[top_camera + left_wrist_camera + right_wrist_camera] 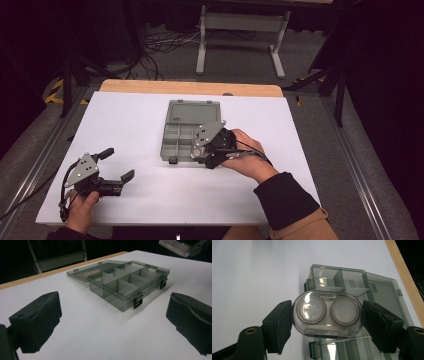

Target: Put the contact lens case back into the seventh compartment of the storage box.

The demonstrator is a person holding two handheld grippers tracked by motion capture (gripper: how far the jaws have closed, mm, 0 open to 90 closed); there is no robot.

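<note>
Over at the near left corner of the bench point(125, 115), the left gripper point(119, 165) sits low above the white top with its jaws spread wide and nothing between them. It plays no part in the work for now; its own camera just looks across at the box from the side.

Toward the middle of the bench, nearer the far edge, lies the grey compartment box point(182, 135). Its lid point(194, 111) is already thrown back flat toward the far edge, so the opening is done. The divided compartments point(125, 281) I can see look empty, and the two front latches point(138, 301) hang loose.

Further right, the right gripper point(201, 152) hovers over the box's near right part. In the right gripper view its jaws are clamped on either end of a clear oval case point(327, 313) with two round wells, which looks like a contact lens case. It hangs just above the compartments, not yet set down.

So I'd judge the job about halfway: box opened, case picked up and carried over. Left to do are lowering it into a compartment, letting go, and likely closing and latching the lid.
</note>
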